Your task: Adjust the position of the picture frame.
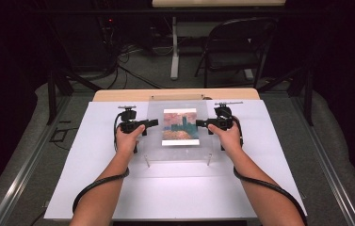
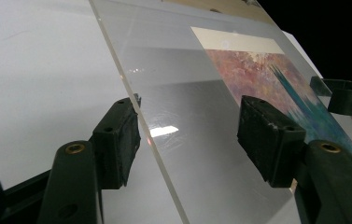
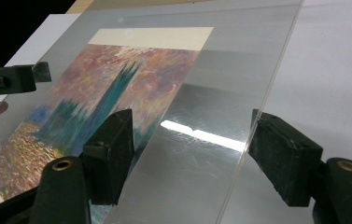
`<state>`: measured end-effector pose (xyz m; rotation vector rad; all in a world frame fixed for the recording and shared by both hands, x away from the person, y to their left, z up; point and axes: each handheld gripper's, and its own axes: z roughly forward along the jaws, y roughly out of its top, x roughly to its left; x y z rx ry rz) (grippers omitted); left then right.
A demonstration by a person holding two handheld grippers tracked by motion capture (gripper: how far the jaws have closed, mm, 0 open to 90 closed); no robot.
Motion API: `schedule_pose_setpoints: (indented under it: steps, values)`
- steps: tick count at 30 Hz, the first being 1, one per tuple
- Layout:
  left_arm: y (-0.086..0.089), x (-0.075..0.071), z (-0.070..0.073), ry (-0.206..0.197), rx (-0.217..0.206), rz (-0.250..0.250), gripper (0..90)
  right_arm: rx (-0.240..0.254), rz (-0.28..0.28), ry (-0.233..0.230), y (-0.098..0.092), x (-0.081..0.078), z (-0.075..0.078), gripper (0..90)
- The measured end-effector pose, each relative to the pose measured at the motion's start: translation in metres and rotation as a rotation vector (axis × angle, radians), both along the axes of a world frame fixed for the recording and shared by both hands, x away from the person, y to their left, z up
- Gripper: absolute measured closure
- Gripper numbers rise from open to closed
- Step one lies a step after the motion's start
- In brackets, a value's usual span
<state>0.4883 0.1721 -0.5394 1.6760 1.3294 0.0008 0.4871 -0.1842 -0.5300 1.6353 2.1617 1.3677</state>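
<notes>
A clear acrylic sheet point(image 1: 180, 153) lies over a colourful painting print point(image 1: 180, 126) in the middle of the white table. My left gripper point(image 1: 155, 123) is at the sheet's left edge and my right gripper point(image 1: 198, 123) at its right edge, both pointing inward. In the left gripper view the sheet's edge point(image 2: 131, 93) runs between the jaws of the left gripper point(image 2: 190, 135), which stand wide apart without pinching it. In the right gripper view the right gripper point(image 3: 192, 154) straddles the other edge point(image 3: 262, 93) the same way, open, with the print point(image 3: 99, 98) beyond.
The white board point(image 1: 95, 188) covers a wooden table point(image 1: 175, 94). Two small pegs point(image 1: 147, 162) point(image 1: 209, 160) stand at the sheet's near corners. A folding chair point(image 1: 238, 47) and cables sit on the floor behind the table. A black cable trails from each gripper along the forearm.
</notes>
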Motion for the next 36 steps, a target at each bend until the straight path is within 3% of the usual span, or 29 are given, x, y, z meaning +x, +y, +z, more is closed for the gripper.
schedule_pose_setpoints:
  steps: [14,20,31,36]
  values:
    - [0.006,-0.006,0.012,-0.03,-0.024,-0.015,45.5,-0.012,0.017,-0.041,-0.002,-0.008,0.014,35.0]
    - [0.007,-0.009,0.02,-0.045,-0.009,-0.026,46.5,-0.014,0.022,-0.059,-0.004,-0.012,0.019,37.5]
    - [0.011,-0.018,0.03,-0.074,-0.023,-0.038,51.0,-0.032,0.031,-0.103,-0.004,-0.024,0.03,39.8]
    - [0.011,-0.023,0.037,-0.088,-0.005,-0.044,51.9,-0.042,0.04,-0.12,-0.005,-0.029,0.037,41.1]
